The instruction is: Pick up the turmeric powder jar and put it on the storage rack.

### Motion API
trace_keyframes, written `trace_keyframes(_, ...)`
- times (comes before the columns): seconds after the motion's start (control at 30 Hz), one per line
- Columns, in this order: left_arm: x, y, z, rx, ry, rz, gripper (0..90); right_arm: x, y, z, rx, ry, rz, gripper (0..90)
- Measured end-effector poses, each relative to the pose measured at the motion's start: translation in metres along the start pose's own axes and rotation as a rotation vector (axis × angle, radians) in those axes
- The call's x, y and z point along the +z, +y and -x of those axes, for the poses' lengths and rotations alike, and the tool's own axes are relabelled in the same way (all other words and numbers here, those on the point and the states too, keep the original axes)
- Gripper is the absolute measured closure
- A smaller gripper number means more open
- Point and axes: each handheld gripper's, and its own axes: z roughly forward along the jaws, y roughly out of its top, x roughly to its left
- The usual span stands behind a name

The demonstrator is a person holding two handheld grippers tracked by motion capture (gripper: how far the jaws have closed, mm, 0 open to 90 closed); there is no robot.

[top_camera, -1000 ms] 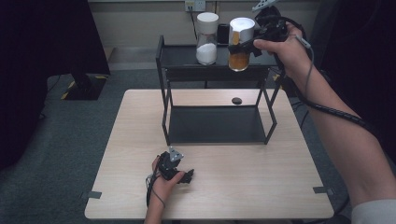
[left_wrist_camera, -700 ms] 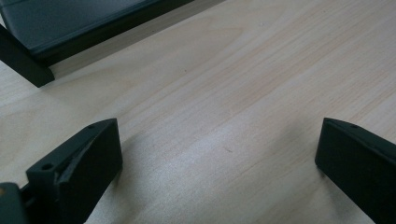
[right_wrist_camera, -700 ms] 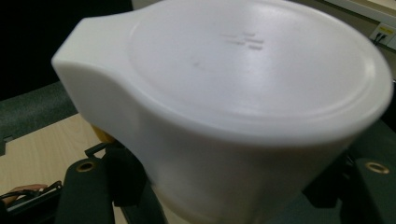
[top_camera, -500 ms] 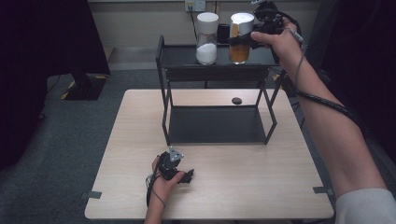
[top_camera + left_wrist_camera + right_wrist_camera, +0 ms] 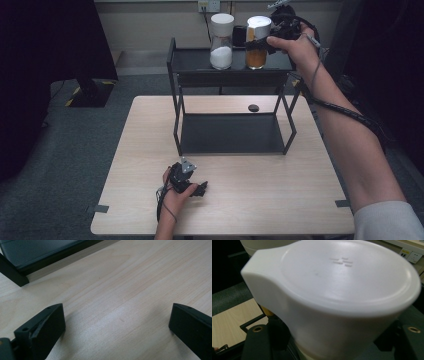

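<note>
A clear jar of orange powder (image 5: 257,50) with a white lid (image 5: 342,277) stands upright at the top shelf of the black rack (image 5: 200,62). It is just right of a like jar of white powder (image 5: 221,42). My right gripper (image 5: 266,42) is shut on the orange jar below the lid, one jaw on each side (image 5: 332,340). Whether the jar's base rests on the shelf I cannot tell. My left gripper (image 5: 197,189) lies on the wooden table (image 5: 150,150) near the front edge, open, with bare wood between its jaws (image 5: 116,325).
The rack's lower shelf (image 5: 230,132) sits on the table in front of my left gripper. A small black disc (image 5: 253,107) lies on the table behind the rack. A dark object (image 5: 240,35) stands behind the two jars. Dark floor surrounds the table.
My right gripper has carried the orange jar slightly back and down to the top shelf, and the jar now stands straighter. The left gripper has stayed where it was.
</note>
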Motion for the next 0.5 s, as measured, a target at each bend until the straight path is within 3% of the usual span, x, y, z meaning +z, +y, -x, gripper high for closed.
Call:
trace_keyframes(0.37,0.0000,0.0000,-0.0001,0.000,0.000,0.000,0.0,-0.0004,-0.0046,-0.0008,0.008,-0.011,0.009,28.4)
trace_keyframes(0.5,0.0000,0.0000,-0.0001,0.000,0.000,0.000,0.0,0.0004,-0.0032,-0.0058,0.009,-0.036,-0.011,15.8)
